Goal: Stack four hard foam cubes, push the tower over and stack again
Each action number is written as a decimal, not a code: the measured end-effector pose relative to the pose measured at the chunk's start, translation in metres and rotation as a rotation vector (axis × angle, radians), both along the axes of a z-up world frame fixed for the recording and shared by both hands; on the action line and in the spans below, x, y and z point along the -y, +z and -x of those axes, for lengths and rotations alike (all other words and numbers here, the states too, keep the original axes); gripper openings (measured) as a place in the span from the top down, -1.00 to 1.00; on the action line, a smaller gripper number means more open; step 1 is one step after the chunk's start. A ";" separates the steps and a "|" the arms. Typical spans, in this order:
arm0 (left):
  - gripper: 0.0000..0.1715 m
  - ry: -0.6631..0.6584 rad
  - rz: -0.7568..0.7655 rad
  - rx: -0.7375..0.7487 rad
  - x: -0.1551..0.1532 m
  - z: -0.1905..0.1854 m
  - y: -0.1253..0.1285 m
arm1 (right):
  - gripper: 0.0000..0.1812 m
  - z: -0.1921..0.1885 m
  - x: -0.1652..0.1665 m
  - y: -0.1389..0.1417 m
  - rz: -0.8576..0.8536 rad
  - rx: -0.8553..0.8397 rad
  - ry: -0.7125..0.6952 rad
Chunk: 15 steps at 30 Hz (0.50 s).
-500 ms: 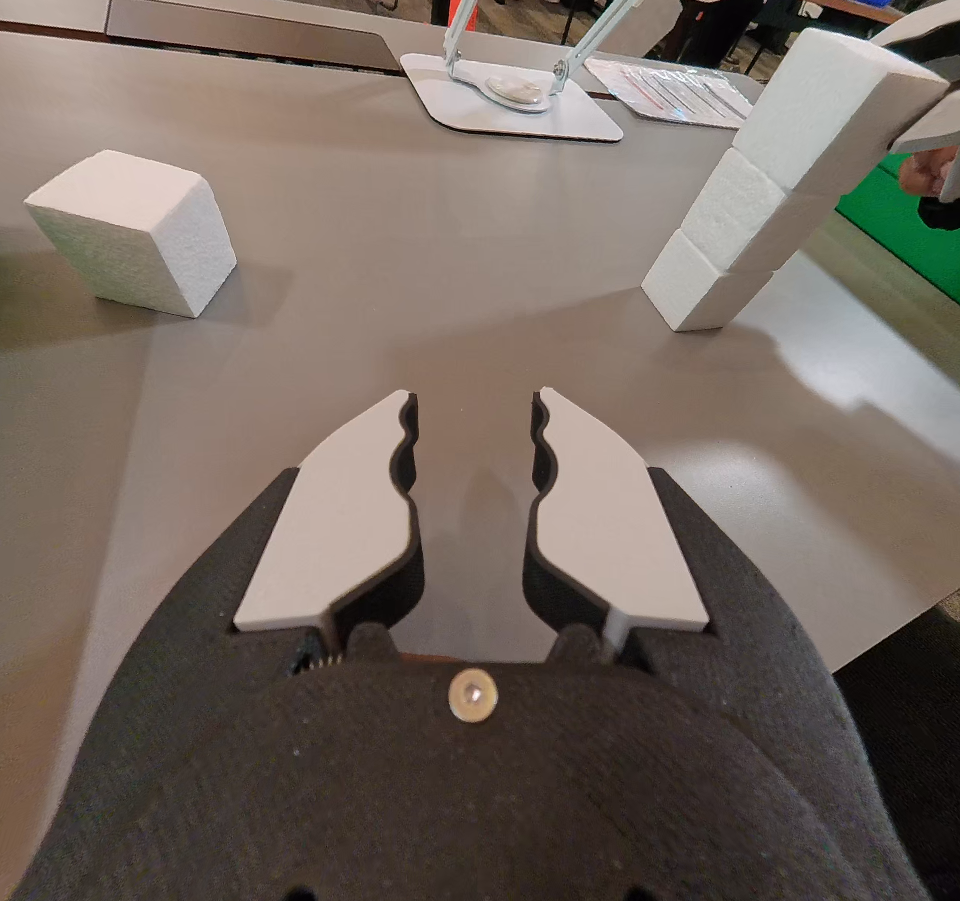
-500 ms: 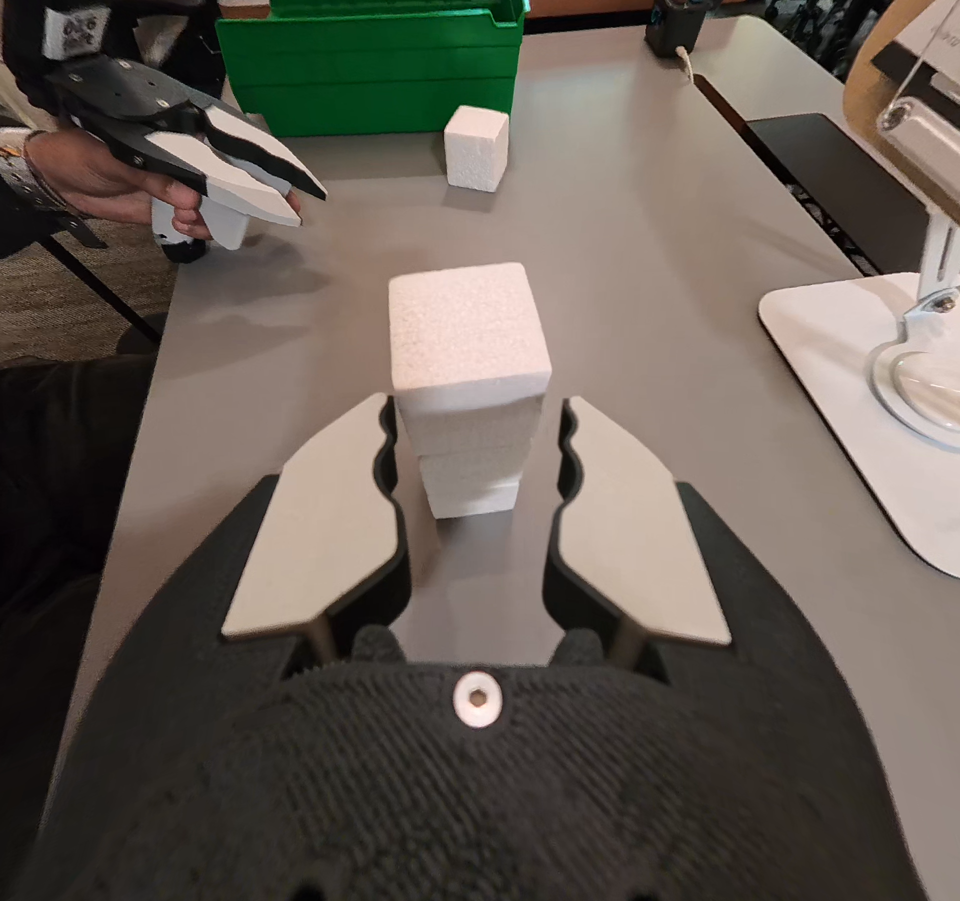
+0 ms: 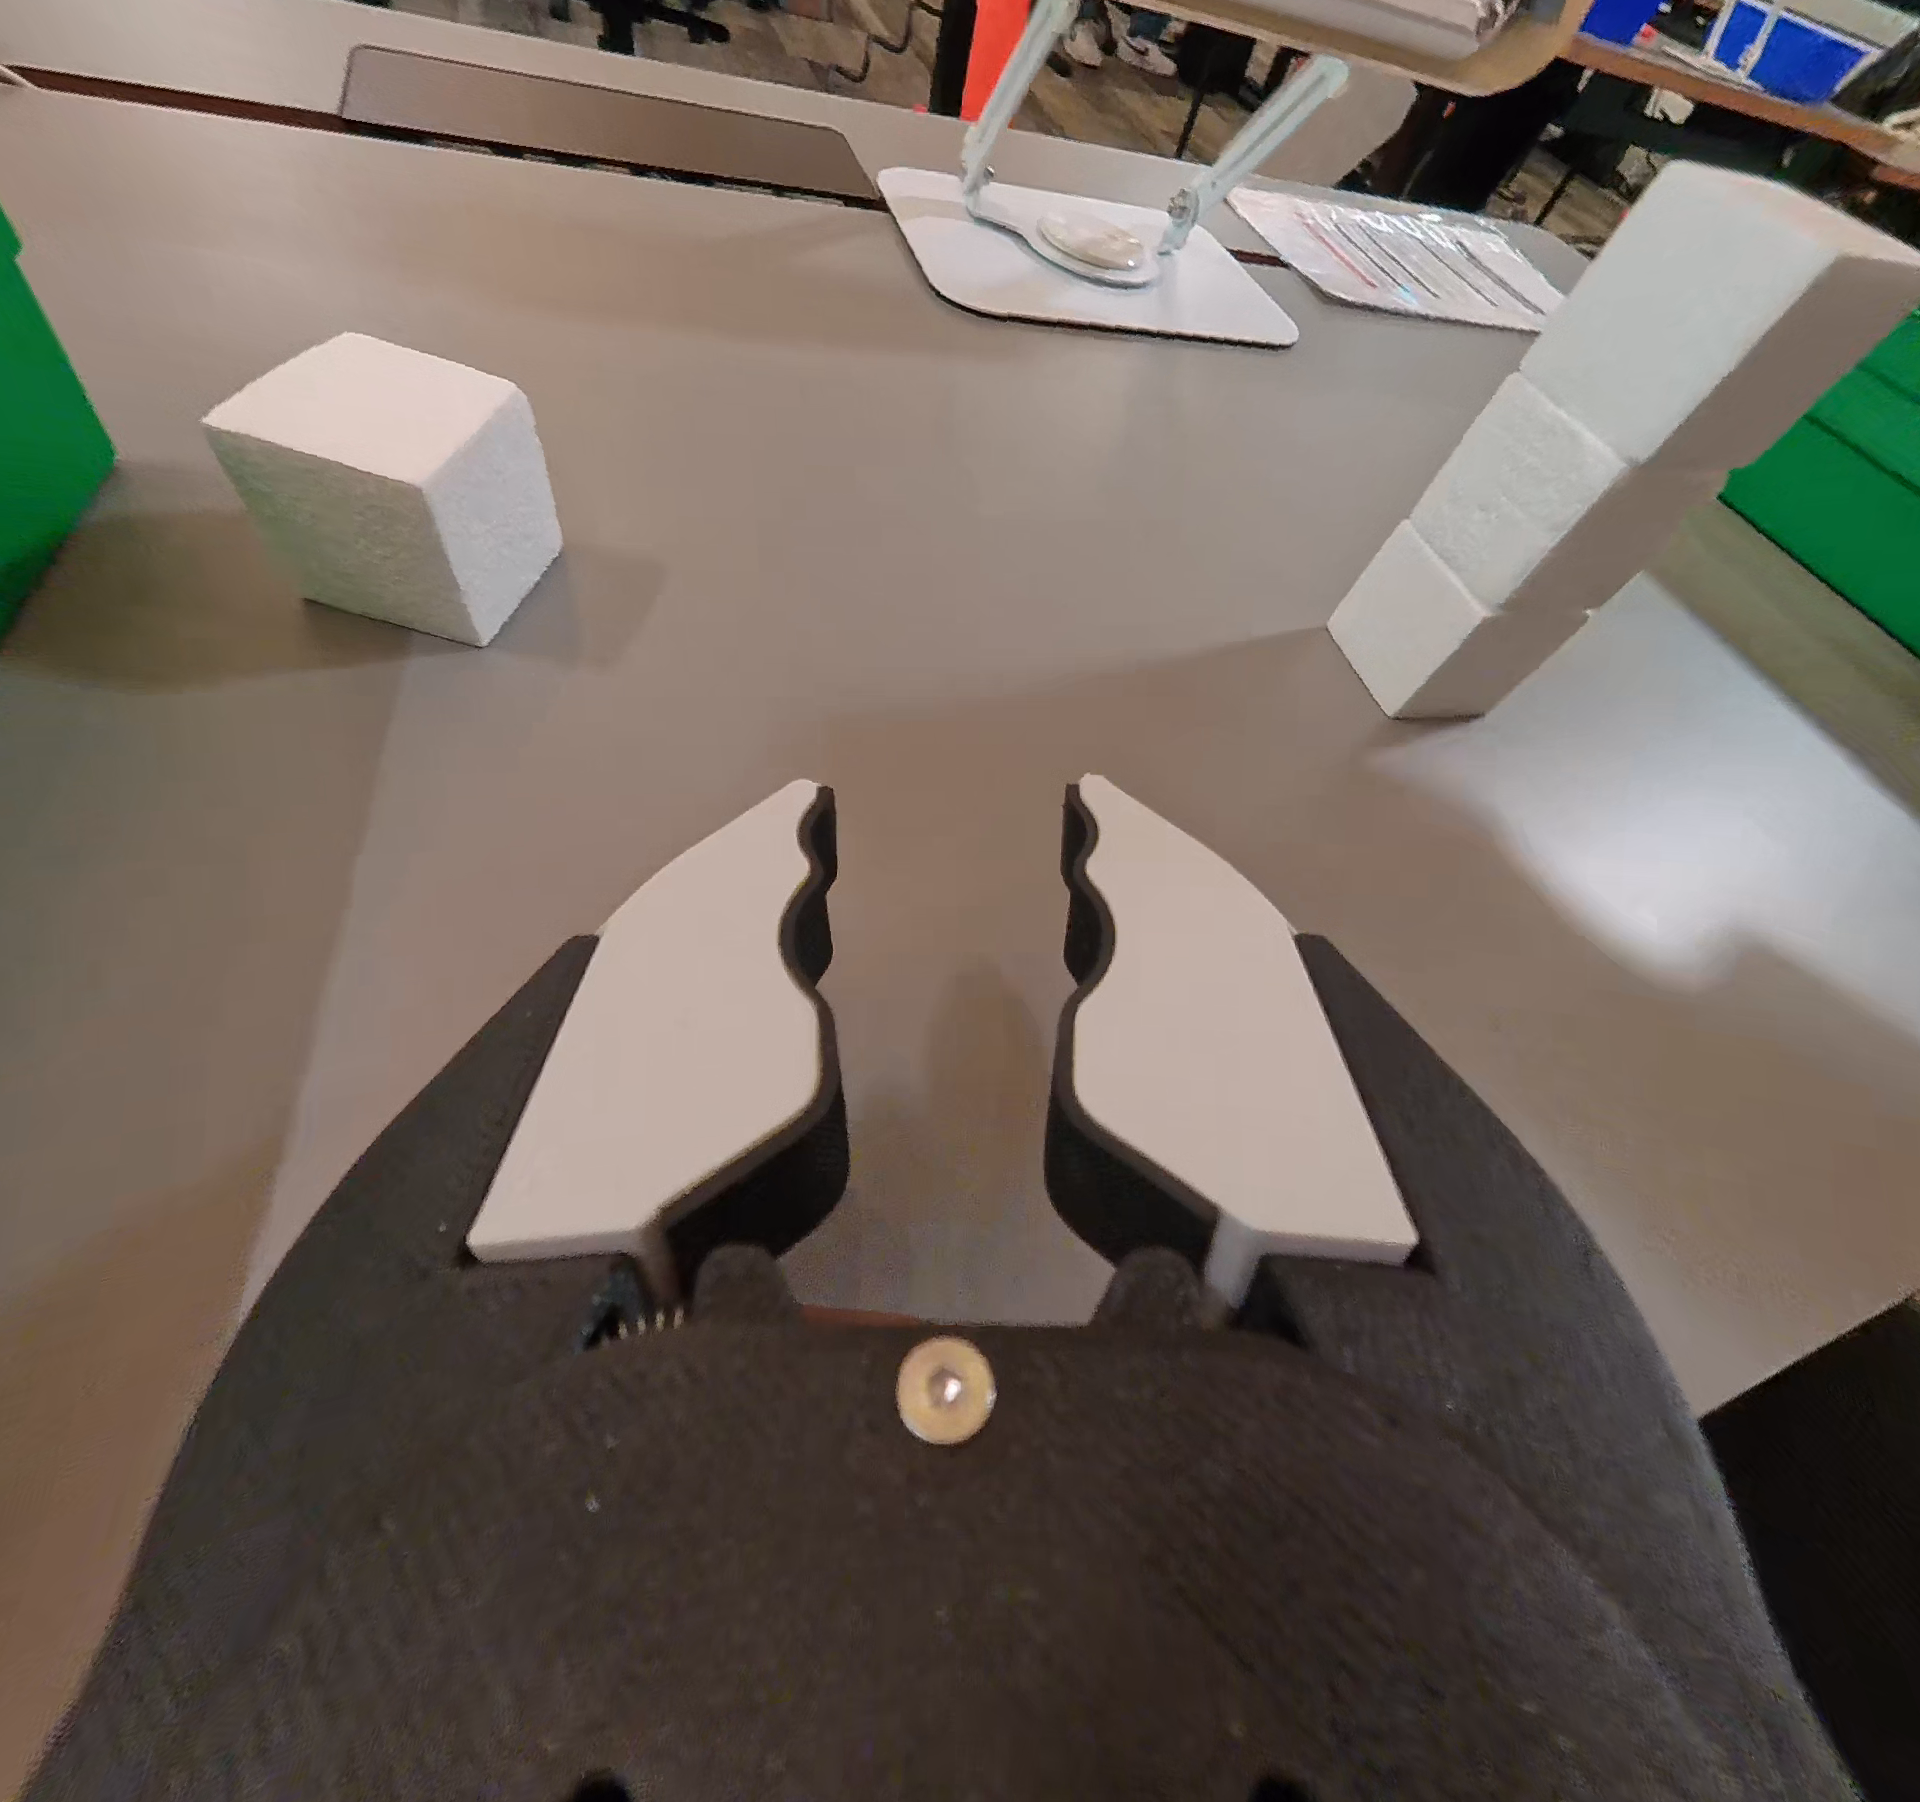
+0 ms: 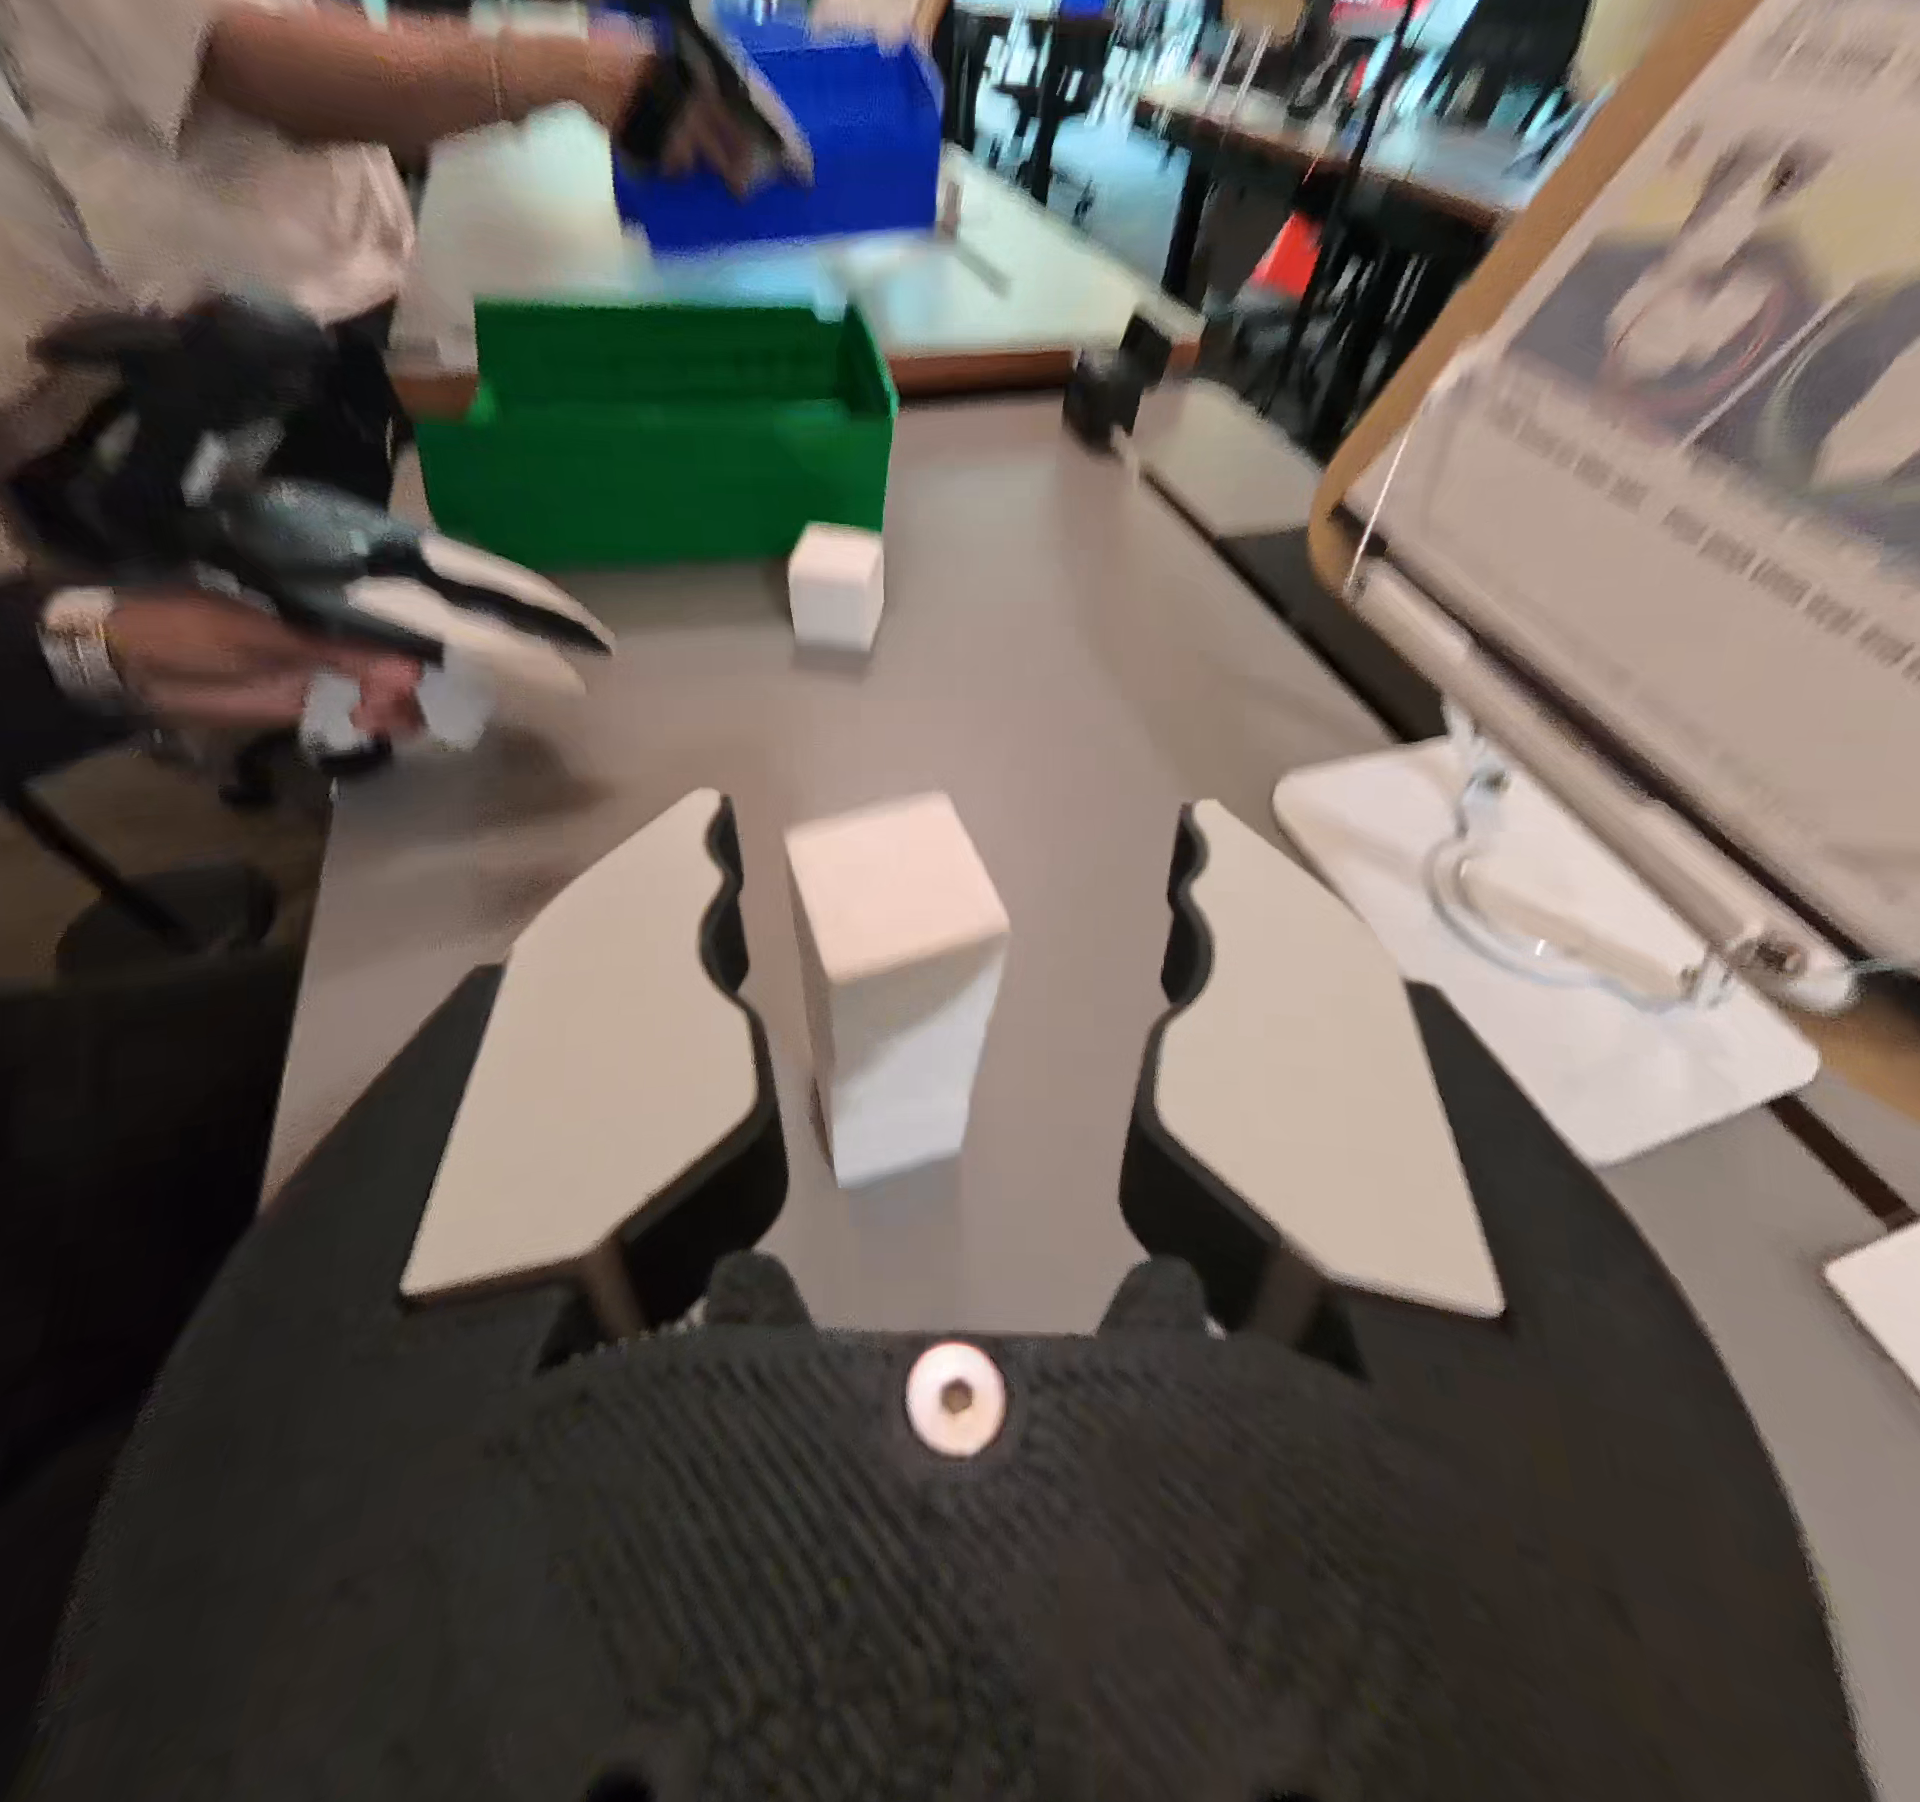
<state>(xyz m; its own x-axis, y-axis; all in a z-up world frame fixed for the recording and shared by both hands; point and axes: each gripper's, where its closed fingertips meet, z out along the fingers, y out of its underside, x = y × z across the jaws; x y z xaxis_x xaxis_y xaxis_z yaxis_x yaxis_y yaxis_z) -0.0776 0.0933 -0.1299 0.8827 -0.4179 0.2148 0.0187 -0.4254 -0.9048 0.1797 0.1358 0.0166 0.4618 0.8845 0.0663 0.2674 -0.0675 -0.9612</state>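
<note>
A stack of three white foam cubes (image 4: 894, 973) stands on the grey table (image 4: 1039, 692). It shows between the spread fingers of my right gripper (image 4: 956, 807), which is open and touches nothing. In the left wrist view the stack (image 3: 1538, 526) stands at the right. My left gripper (image 3: 948, 791) is open and empty over bare table (image 3: 935, 526), with a lone foam cube (image 3: 384, 485) ahead to its left. In the right wrist view the left gripper (image 4: 499, 609) hovers at the left, and the lone cube (image 4: 836, 583) lies beyond the stack.
A green bin (image 4: 665, 433) stands at the far end of the table. A white stand base (image 4: 1538, 952) carrying a tilted board sits at the right. A clear plastic packet (image 3: 1392, 256) lies beside the base. Another person works at a blue bin (image 4: 831, 142) behind. There is about 30 cm between the tips of the two grippers. The lone foam cube (image 3: 384, 485) is closer to my left gripper, around 12 cm from its tips; the right tips are 40 cm off.
My right gripper has drawn back from the stack and opened wider, its view tilting up. It no longer shows in the left wrist view. My left gripper shifted a little.
</note>
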 end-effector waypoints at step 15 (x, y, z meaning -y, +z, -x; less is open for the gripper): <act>0.49 0.303 -0.058 0.107 -0.031 0.077 0.018 | 0.14 0.269 -0.005 -0.119 -0.002 0.105 -0.155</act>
